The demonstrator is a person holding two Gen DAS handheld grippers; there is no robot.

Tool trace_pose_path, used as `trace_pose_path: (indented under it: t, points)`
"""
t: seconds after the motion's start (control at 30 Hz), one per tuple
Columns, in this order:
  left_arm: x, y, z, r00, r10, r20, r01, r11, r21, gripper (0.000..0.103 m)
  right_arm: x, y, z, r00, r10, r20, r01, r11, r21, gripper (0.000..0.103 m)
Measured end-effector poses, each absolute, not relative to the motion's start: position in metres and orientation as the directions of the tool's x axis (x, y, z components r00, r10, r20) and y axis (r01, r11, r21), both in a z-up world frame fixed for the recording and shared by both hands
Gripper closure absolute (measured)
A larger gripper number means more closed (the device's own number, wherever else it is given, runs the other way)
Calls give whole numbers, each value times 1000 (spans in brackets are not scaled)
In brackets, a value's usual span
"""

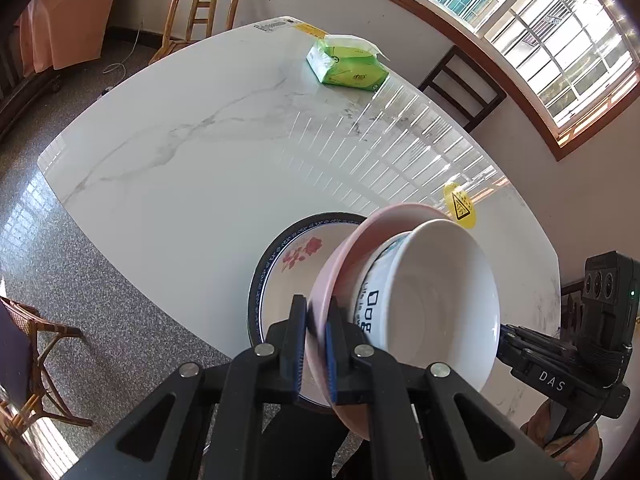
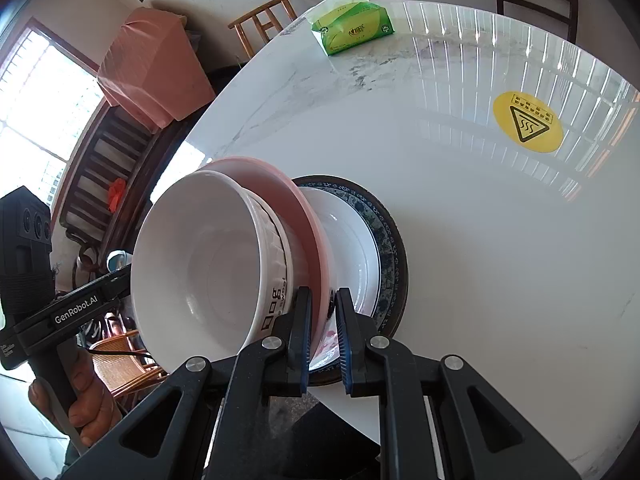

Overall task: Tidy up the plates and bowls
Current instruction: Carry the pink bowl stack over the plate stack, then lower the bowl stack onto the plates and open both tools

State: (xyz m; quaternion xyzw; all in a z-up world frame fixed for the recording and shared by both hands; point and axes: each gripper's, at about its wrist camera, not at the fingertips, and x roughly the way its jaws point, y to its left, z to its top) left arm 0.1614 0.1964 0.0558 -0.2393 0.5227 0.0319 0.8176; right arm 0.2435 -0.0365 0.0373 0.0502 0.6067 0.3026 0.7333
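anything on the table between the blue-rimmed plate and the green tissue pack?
No. In the left wrist view, the stretch from the blue-rimmed plate to the green tissue pack is bare marble tabletop, showing only window reflections.

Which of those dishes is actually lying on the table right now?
Only the blue-rimmed plate with the red flower lies on the table. The pink plate and the white bowl in it are held tilted above it by both sets of jaws.

Green tissue pack (image 1: 347,65) lay near far edge of white marble table (image 1: 180,152). Round yellow warning sticker (image 2: 527,121) sat on top. Wooden chair (image 1: 200,12) stood beyond.
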Motion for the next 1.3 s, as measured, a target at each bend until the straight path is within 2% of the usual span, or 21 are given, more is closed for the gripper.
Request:
trace_pose_path:
  t: [0.83, 1.0, 1.17, 1.3]
  points:
    - [168, 206, 29, 414, -232, -880, -314, 872, -377, 96, 250, -32, 20, 48, 488, -871, -357, 823, 442, 88]
    - [162, 206, 25, 466, -211, -859, -294, 879, -375, 96, 250, -34, 18, 68, 514, -855, -360, 812, 460, 88]
    - [151, 202, 25, 550, -146, -822, -265, 903, -338, 86, 243, -37, 19, 139, 538, -832, -383, 803, 455, 87]
    - [140, 210, 18, 635, -130, -762, -258, 893, -368, 70, 236, -38, 21, 210, 540, -815, -405, 807, 430, 85]
